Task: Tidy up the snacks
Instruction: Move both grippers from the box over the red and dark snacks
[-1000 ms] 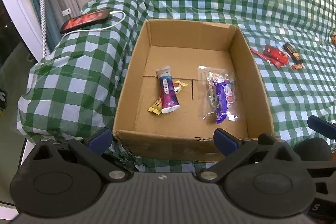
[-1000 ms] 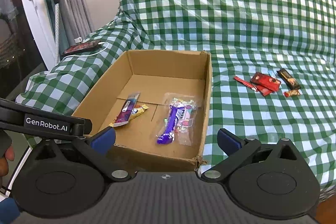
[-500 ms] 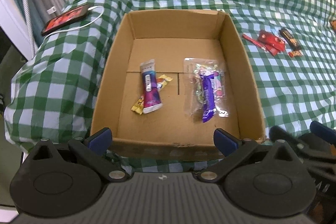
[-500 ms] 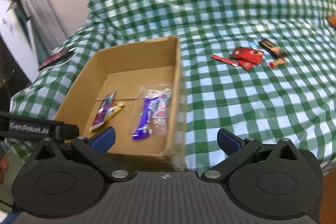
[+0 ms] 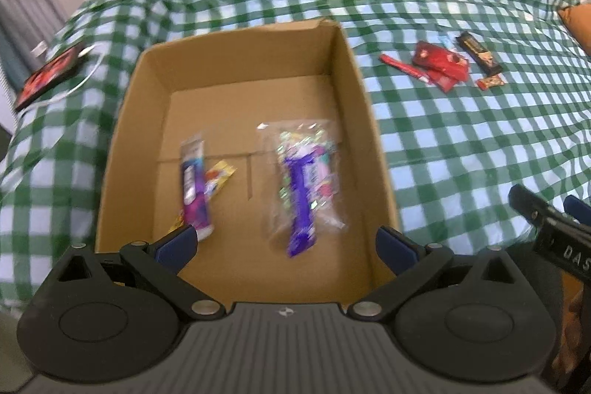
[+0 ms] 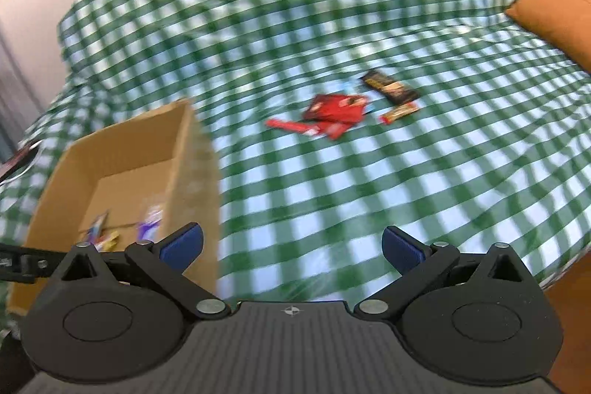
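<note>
An open cardboard box [image 5: 354,87] sits on the green checked cloth. Inside lie a purple tube-shaped snack [image 5: 194,187] on a yellow wrapper [image 5: 219,178] and a clear bag with a purple bar [image 5: 303,187]. My left gripper [image 5: 284,242] is open and empty over the box's near edge. Loose snacks lie on the cloth to the right: red packets [image 6: 334,111], a red stick [image 6: 291,126], a dark bar [image 6: 389,85] and a small orange bar [image 6: 399,112]. My right gripper [image 6: 291,244] is open and empty, above the cloth right of the box [image 6: 177,150], well short of the snacks.
A phone [image 5: 48,76] with a white cable lies on the cloth left of the box. An orange cushion [image 6: 554,10] lies at the far right. The bed edge drops off at the lower right, with floor showing. The right gripper's body [image 5: 554,239] shows in the left view.
The right gripper has swung right, from over the box toward the loose snacks. The left gripper has moved forward over the box's near edge. Both stay open.
</note>
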A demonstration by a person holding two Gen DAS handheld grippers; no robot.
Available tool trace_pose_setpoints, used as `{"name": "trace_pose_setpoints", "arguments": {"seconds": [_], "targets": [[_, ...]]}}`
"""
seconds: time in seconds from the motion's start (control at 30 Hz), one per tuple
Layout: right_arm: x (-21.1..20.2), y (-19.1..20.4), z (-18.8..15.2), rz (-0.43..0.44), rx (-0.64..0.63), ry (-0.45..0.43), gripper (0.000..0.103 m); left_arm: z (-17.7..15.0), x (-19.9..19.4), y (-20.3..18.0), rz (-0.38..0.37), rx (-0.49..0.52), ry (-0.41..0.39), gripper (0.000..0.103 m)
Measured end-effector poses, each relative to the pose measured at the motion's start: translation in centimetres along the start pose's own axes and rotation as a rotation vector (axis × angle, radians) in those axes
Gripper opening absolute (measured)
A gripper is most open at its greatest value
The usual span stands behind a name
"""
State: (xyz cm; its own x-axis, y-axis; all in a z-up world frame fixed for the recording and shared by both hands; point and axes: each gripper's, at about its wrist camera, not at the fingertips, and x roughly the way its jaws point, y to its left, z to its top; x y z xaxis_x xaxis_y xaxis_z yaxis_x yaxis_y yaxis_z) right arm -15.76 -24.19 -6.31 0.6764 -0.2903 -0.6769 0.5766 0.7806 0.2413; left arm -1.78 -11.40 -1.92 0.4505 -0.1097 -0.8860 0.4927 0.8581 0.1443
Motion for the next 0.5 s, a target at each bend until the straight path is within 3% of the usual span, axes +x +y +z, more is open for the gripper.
{"name": "trace_pose_setpoints", "arguments": {"seconds": [0.2,0.5], "targets": [[3.1,-4.3,2.9,-0.1,0.03,-0.046,0.103,5.4,2.5,-3.7,-0.029,0.055,-0.012,0.103],[10.4,-9.0,7.7,-0.164,-0.027,-0.087,0.103,14.6,9.8,-10.7,-0.081,0.126,0.004,0.103]]}}
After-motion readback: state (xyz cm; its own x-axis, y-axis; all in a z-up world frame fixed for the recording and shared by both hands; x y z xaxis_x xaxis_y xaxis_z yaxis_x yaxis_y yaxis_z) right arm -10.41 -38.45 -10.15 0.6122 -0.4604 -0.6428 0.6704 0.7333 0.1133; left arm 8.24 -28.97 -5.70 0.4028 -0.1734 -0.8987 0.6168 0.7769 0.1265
